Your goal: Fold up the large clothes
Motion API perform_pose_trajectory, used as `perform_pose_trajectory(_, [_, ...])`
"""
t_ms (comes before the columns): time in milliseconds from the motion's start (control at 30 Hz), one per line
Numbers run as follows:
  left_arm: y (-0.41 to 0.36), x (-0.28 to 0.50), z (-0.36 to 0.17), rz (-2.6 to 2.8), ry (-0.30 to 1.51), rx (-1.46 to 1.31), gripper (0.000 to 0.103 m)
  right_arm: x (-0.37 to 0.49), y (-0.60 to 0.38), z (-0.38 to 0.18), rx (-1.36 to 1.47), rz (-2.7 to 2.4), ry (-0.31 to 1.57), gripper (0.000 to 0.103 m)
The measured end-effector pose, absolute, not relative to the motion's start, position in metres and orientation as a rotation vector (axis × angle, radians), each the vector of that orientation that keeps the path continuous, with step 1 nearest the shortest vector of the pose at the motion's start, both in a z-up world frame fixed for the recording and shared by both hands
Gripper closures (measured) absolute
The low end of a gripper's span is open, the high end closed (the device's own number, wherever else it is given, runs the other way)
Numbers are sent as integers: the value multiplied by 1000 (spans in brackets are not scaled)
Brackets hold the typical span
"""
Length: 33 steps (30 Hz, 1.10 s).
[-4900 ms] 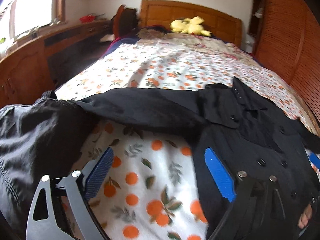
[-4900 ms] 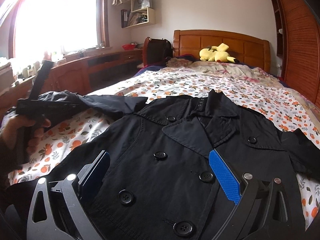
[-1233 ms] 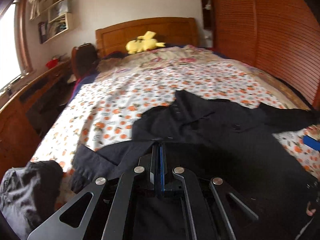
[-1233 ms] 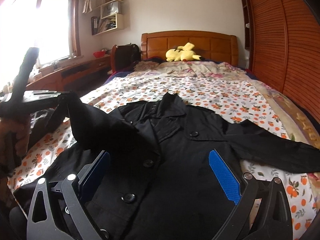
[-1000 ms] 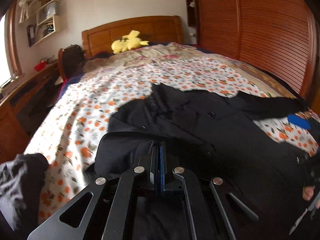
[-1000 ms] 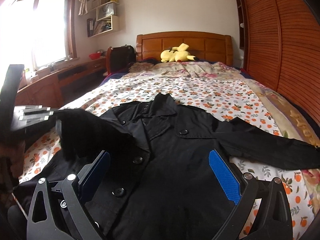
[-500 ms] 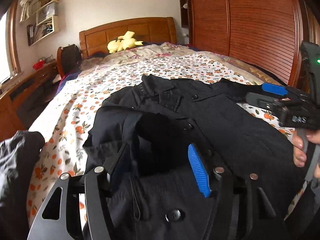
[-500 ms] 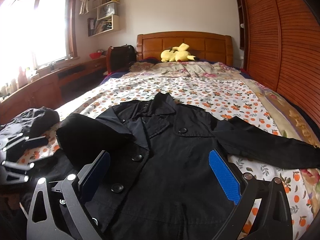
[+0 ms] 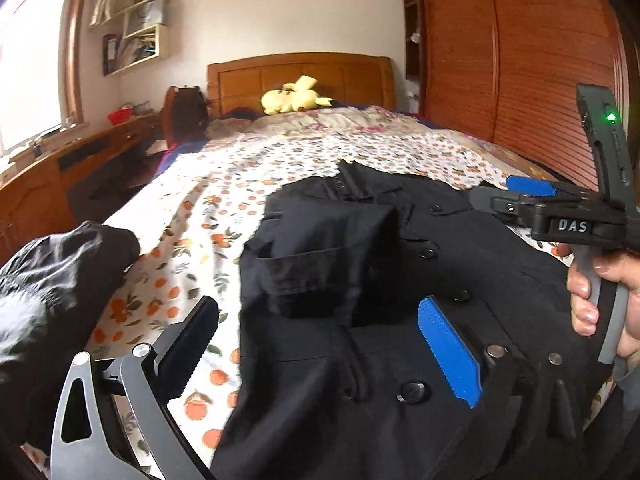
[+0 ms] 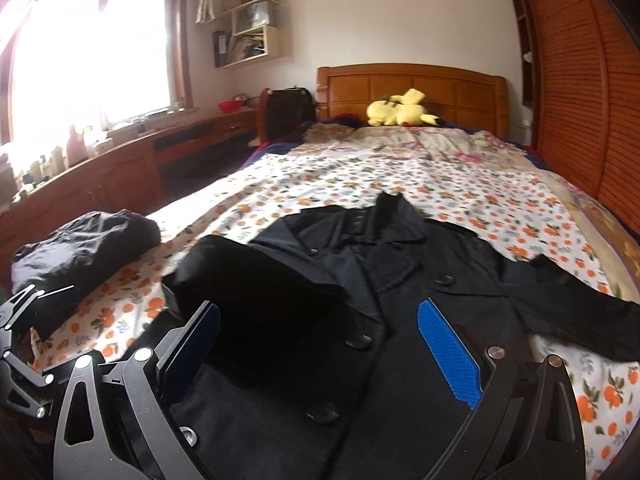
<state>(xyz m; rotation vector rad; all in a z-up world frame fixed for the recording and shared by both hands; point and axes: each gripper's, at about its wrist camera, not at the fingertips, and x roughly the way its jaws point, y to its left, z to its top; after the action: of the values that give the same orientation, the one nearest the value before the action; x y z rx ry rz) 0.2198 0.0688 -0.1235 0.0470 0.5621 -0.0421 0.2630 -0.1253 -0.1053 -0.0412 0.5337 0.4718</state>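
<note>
Yellow plush toy (image 10: 400,114) against wooden headboard (image 10: 412,88)

Your left gripper (image 9: 320,336) has just been opening; its jaws stand wide with nothing pinched. Your right gripper (image 10: 318,340) gapes too, your right hand (image 9: 600,292) wrapping its handle

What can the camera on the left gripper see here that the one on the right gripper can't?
Only the left wrist view shows the person's hand holding the right gripper from the side, its green light lit. Only the right wrist view shows the coat's other sleeve stretched out flat, and the bright window. Both show the black coat on the orange-print bedspread, one sleeve folded onto its front, a dark bundle beside it, and the yellow plush toy by the headboard. The left gripper has just been opening; nothing is between its jaws.
</note>
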Motion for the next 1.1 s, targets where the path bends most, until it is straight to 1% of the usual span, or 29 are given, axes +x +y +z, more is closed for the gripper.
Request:
perform_pose_trajectory(267, [103, 191, -120, -16, 542, -2, 3, 275, -67, -114, -105, 559, 552, 8])
perform_pose_trajectory(333, [108, 184, -119, -8, 535, -8, 3, 278, -52, -119, -129, 593, 565, 16])
perform_pose_trajectory(367, [112, 181, -119, -3, 531, -13, 3, 280, -47, -120, -136, 609, 573, 18])
perform_pose_trajectory(467, [119, 176, -119, 9, 534, -16, 3, 286, -34, -125, -148, 651, 594, 26])
perform_pose_trajectory(567, [123, 173, -117, 18, 531, -16, 3, 290, -22, -129, -161, 677, 616, 38])
perform_pose_trajectory(667, [125, 171, -117, 17, 532, -20, 3, 293, -16, -133, -171, 696, 635, 61])
perform_pose_trajectory(700, [125, 170, -117, 16, 531, -19, 3, 294, -16, -134, -167, 709, 640, 79])
perform_pose_trajectory(733, [124, 171, -117, 17, 530, -16, 3, 294, -17, -135, -162, 722, 644, 91])
perform_pose_trajectory(833, [122, 170, -117, 12, 531, -14, 2, 291, -23, -133, -151, 732, 635, 95])
perform_pose_trajectory(1100, [111, 175, -119, -12, 534, -5, 3, 287, -72, -115, -59, 687, 600, 95])
